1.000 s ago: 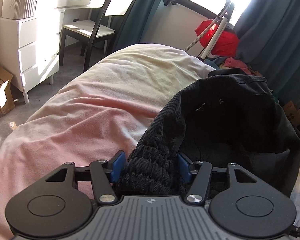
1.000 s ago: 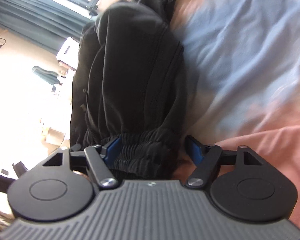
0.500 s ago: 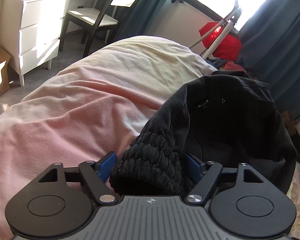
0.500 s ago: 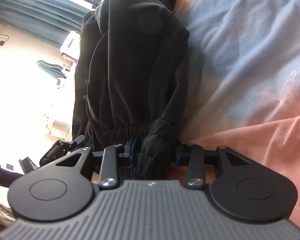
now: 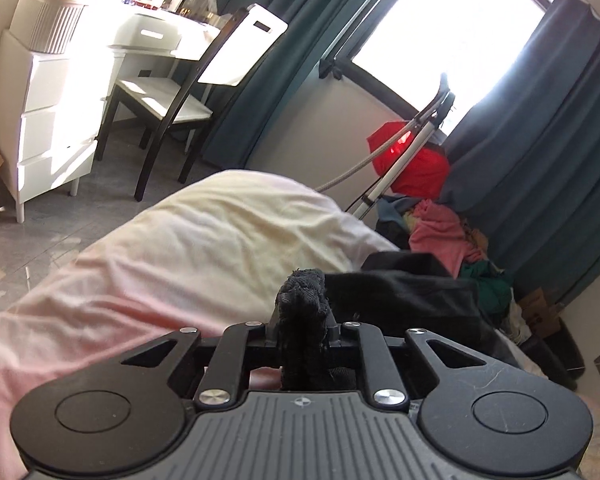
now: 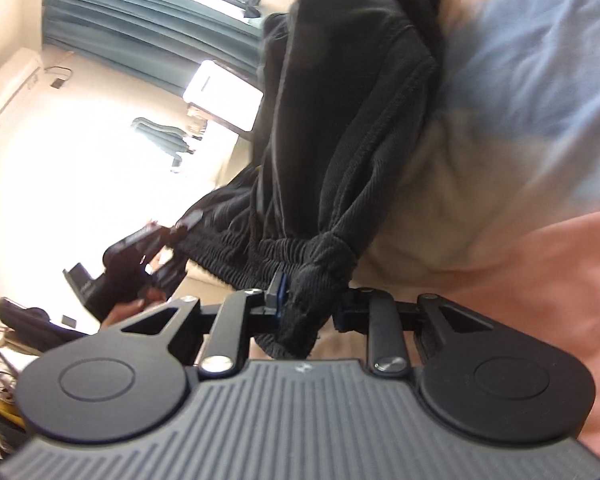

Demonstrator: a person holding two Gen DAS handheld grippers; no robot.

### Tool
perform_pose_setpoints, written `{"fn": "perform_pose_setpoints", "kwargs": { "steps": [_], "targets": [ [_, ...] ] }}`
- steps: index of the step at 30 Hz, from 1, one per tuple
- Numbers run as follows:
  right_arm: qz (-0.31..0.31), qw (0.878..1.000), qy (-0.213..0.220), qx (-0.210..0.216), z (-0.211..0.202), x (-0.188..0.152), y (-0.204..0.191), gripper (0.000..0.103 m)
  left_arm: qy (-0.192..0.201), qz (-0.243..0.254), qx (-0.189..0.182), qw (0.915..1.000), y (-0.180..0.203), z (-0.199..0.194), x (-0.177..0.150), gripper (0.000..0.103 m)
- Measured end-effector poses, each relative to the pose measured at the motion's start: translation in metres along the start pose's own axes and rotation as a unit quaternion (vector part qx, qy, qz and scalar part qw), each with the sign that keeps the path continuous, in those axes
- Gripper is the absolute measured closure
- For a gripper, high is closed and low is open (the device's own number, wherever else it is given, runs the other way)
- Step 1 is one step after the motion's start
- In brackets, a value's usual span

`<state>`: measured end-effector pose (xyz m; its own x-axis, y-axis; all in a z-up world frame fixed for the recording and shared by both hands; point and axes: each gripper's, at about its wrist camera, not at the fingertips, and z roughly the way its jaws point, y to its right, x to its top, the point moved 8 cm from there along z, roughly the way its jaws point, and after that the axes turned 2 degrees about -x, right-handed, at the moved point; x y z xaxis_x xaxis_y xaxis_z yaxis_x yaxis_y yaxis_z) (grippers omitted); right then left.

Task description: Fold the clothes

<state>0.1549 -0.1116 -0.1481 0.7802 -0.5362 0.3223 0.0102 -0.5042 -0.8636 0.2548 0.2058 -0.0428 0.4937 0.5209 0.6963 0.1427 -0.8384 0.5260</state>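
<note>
A pair of black corduroy trousers (image 6: 340,128) with a ribbed elastic waistband lies on the bed. My left gripper (image 5: 302,326) is shut on a bunched part of the waistband (image 5: 302,300), and the rest of the trousers (image 5: 404,292) stretches to the right. My right gripper (image 6: 308,300) is shut on another bunched part of the waistband (image 6: 320,276), and the legs run away from it over the bed. The left gripper also shows in the right wrist view (image 6: 140,248), holding the same waistband.
The bed has a pink and cream cover (image 5: 180,264), blue and peach in the right wrist view (image 6: 520,92). A pile of clothes (image 5: 444,232) lies by the curtain (image 5: 540,152). A red bag (image 5: 416,160), a chair (image 5: 188,92) and white drawers (image 5: 48,120) stand beyond.
Both grippers closed on the waistband, the right one first, then the left. Both have lifted it, and the left view has tilted up towards the window.
</note>
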Motion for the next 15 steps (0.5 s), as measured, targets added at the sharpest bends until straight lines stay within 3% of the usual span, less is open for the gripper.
{"fn": "perform_pose_setpoints", "kwargs": {
  "steps": [5,9,12,15],
  "targets": [
    [-0.002,0.998,-0.026,0.051,0.069,-0.017,-0.052,0.078,0.036,0.043,0.011,0.9983,0.003,0.026,0.087,0.087],
    [-0.025,0.995,-0.05,0.078,0.141,-0.029,-0.093,0.078,0.039,0.069,0.048,0.9957,-0.03,0.066,0.145,0.087],
    [-0.029,0.992,-0.077,0.09,0.193,-0.046,-0.102,0.078,0.021,0.077,0.089,0.9928,-0.075,0.105,0.169,0.087],
    [-0.048,0.991,-0.101,0.075,0.235,-0.067,-0.099,0.078,-0.014,0.096,0.125,0.9874,-0.122,0.149,0.165,0.086]
  ]
}}
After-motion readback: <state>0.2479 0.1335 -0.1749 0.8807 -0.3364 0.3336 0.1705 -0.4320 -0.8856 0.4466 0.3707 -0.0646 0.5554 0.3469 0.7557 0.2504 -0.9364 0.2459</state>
